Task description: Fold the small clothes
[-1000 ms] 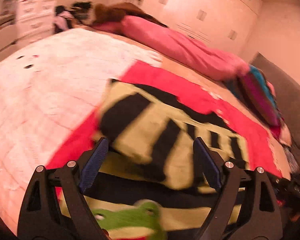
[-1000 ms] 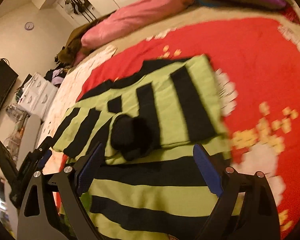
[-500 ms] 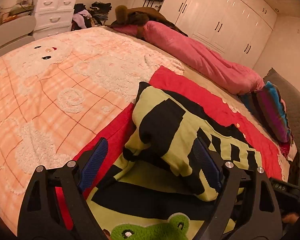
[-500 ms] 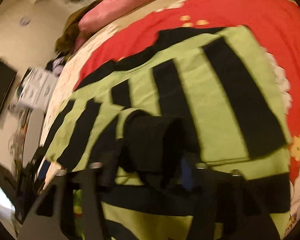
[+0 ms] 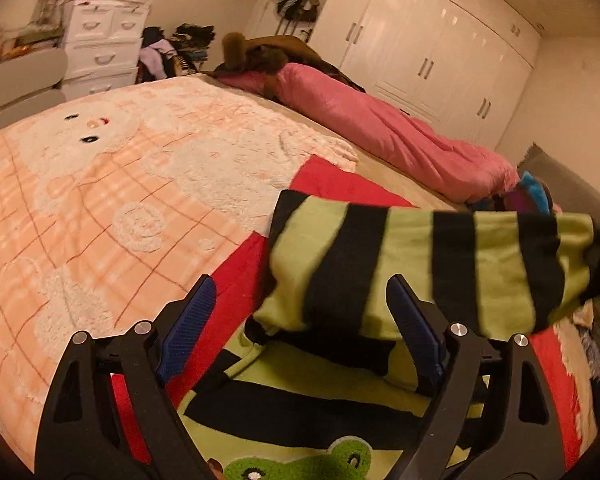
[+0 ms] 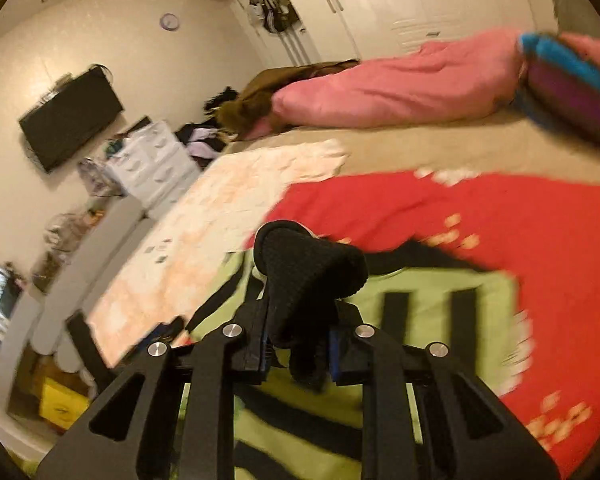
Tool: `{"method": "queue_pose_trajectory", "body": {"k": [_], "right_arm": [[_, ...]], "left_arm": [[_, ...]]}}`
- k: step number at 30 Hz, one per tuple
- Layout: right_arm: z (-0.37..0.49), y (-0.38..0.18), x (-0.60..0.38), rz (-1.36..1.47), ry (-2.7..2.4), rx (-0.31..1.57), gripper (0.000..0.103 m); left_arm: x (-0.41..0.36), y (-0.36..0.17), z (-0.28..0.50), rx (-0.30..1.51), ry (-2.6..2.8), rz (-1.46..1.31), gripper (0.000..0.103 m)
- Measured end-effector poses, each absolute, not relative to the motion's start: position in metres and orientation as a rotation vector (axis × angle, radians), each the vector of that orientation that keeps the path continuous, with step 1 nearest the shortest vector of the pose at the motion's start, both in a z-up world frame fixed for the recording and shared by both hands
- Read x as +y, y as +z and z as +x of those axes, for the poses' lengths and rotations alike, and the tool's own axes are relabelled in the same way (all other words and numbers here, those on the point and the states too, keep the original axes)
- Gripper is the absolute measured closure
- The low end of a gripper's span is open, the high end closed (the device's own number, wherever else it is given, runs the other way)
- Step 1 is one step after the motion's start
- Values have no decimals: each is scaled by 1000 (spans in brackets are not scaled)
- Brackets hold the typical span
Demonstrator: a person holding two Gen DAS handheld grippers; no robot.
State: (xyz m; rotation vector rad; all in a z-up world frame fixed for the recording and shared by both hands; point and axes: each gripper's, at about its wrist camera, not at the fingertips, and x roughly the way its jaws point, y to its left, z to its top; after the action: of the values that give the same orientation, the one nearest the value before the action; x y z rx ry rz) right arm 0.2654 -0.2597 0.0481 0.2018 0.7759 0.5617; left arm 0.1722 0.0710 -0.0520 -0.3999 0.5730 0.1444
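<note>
A small green-and-black striped sweater (image 5: pixel 284 412) with a green frog patch (image 5: pixel 300 462) lies on a red blanket (image 5: pixel 332 182). One striped sleeve (image 5: pixel 428 264) is lifted and stretched sideways to the right above the body. My left gripper (image 5: pixel 300 320) is open and empty, just above the sweater's near part, below the sleeve. My right gripper (image 6: pixel 298 344) is shut on the sleeve's black cuff (image 6: pixel 308 276) and holds it up over the sweater (image 6: pixel 420 304).
A peach-and-white blanket (image 5: pixel 100 200) covers the bed's left part. A pink duvet roll (image 5: pixel 380 128) and a striped pillow (image 6: pixel 572 84) lie at the far side. White drawers (image 5: pixel 100 44), wardrobes (image 5: pixel 440 52) and a wall TV (image 6: pixel 72 116) stand beyond.
My right gripper has shut on the black cuff and lifted it, pulling the sleeve up and to the right off the body. My left gripper stayed open and pulled back a little.
</note>
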Motion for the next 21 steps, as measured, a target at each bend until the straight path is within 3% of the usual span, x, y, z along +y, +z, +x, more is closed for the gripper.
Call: {"method": "queue_pose_trajectory", "body": {"k": [8,12,21], "right_arm": [[307,-27,-292,138,312,943,79],[308,-64,-308,138,211,998,58],[275,-39,-329,94,150,843,55]], "left_arm": [[42,-59,185,635,66,-290,23],[32,-66,191,674,52,-243,23],[17,-64,208,684,10,-202,23]]}}
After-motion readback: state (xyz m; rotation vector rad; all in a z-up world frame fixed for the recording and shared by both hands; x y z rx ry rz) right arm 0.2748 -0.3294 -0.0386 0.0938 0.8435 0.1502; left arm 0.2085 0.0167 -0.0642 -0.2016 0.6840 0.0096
